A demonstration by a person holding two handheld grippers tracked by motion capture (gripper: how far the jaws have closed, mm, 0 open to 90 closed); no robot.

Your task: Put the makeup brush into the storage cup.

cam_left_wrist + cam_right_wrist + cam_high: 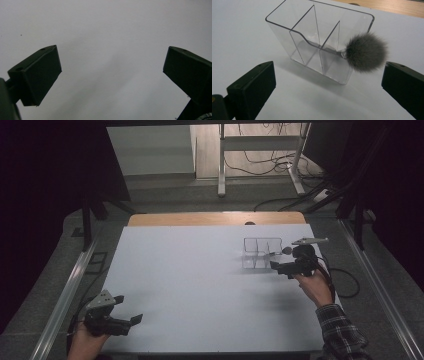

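Observation:
A clear plastic organizer (261,253) with several compartments stands on the white table top (200,285) at the right rear. A grey fur pom-pom (287,250) hangs at its right side. In the right gripper view the organizer (317,42) sits just ahead of my jaws, and the pom-pom (366,52) rests against its right wall near the rim. My right gripper (282,261) (328,82) is open, close to the organizer and holding nothing. My left gripper (127,309) (112,72) is open over bare table at the front left.
A strip of wooden table (215,218) shows beyond the white top. Metal rails (70,290) run along both sides. On the floor behind stand a desk frame (260,150) and loose cables (270,165). Dark curtains hang at left and right.

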